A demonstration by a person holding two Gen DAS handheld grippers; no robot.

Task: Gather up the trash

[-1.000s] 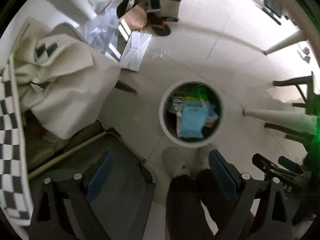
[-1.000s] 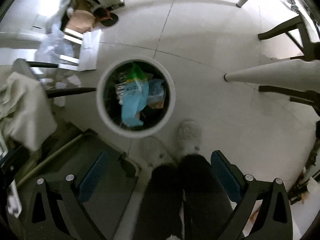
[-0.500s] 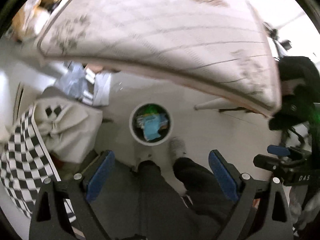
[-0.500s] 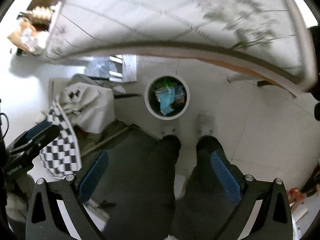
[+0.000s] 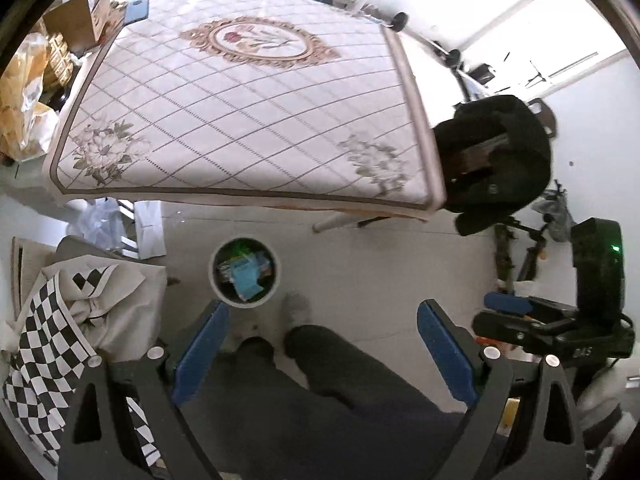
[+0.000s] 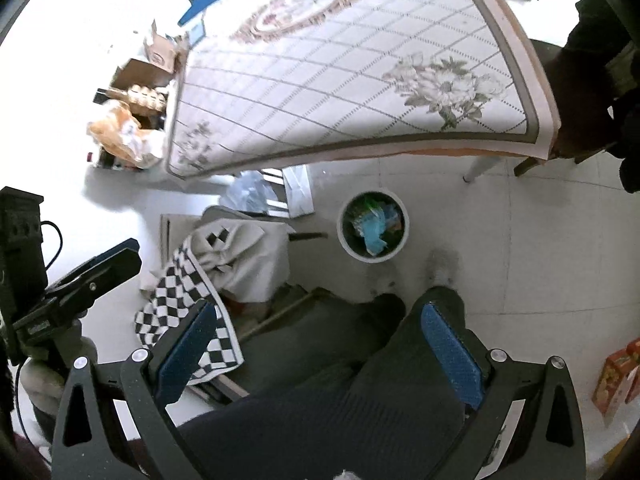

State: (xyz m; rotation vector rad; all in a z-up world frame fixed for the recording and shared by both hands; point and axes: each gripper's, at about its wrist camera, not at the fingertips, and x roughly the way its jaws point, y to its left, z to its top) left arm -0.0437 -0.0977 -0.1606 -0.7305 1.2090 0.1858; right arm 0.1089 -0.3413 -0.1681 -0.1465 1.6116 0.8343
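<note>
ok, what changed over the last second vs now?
Both hand-held grippers rose: the left hand-held gripper and right hand-held gripper went from close above the trash bin to well over the tabletop, now in view, so the bin looks much smaller. Nothing was gripped or released. Unchanged: both sets of jaws open and empty, bin in place on the floor, wrappers still inside.

Bare tabletop (image 5: 248, 120) spreads clear on the far side; floor tiles (image 5: 380, 264) right of the bin (image 5: 244, 272) lie open; draped chair (image 5: 100, 292) crowds its left.
</note>
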